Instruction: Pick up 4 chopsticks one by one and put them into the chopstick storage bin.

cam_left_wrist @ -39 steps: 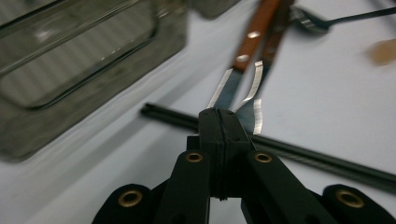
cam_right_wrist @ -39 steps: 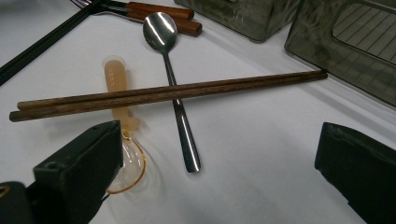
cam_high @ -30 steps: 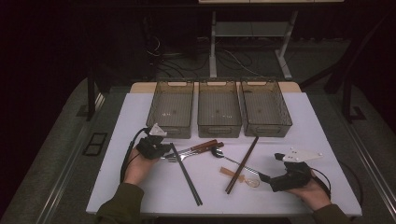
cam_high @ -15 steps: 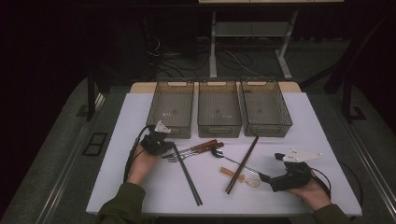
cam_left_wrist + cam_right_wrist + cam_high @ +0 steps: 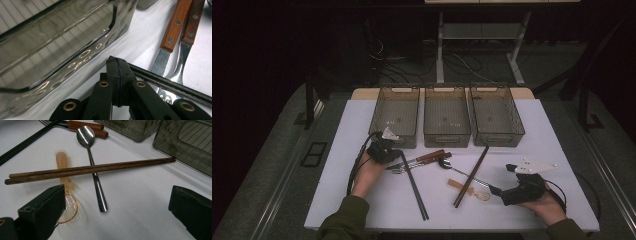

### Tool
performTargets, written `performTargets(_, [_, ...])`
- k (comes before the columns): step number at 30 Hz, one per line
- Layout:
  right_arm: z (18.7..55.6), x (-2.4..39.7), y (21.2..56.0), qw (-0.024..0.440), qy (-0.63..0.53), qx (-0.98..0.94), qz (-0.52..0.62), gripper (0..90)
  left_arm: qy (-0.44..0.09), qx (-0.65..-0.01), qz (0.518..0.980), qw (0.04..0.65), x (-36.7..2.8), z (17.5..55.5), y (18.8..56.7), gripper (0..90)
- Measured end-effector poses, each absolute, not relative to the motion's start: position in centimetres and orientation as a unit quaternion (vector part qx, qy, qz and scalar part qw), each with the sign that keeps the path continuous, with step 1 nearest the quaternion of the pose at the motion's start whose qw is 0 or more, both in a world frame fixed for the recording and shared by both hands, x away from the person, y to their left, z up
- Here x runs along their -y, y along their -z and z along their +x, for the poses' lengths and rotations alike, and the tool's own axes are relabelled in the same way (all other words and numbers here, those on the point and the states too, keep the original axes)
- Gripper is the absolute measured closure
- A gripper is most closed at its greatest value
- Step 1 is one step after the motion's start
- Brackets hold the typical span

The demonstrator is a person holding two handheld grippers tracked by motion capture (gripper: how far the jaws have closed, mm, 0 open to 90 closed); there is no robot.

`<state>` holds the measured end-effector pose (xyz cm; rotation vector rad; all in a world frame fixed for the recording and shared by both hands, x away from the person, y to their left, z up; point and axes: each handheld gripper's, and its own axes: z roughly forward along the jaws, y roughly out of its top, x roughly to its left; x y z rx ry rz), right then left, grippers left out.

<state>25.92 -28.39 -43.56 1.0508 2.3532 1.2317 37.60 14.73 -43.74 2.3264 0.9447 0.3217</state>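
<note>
Down on the white table (image 5: pixel 362 200), the left gripper (image 5: pixel 384 151) sits with its jaws pressed together on nothing, the pads meeting flat in the left gripper view. Its tip rests at the near front corner of the left bin (image 5: pixel 395 115), right beside the top end of the black chopsticks (image 5: pixel 414 186), which run just past the closed jaws (image 5: pixel 172 86). Next to them lie 2 wooden-handled pieces, a knife (image 5: pixel 166 50) and a fork (image 5: pixel 183 58), side by side and touching the black chopsticks near their metal ends.

Over at the other side, the right gripper (image 5: pixel 512 192) rests low on the table with its jaws spread wide and nothing between them. Ahead of it, in the right gripper view, the brown chopsticks (image 5: pixel 90 170) lie as a pair across the metal spoon (image 5: pixel 92 160) and across the handle of the clear amber spoon (image 5: pixel 63 173). The amber spoon's bowl sits just beside the gripper's left-hand jaw in that view.

Behind the cutlery, 3 smoky clear bins stand in a row, the middle bin (image 5: pixel 447 120) and the right bin (image 5: pixel 495 117) touching their neighbours.
</note>
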Motion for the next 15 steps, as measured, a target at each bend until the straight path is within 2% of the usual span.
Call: performTargets(15, [25.9,28.4,43.5,0.143,-0.429,-0.815,0.363,1.2,-0.116,-0.366,0.871,0.307,-13.9,36.3,42.6,88.4])
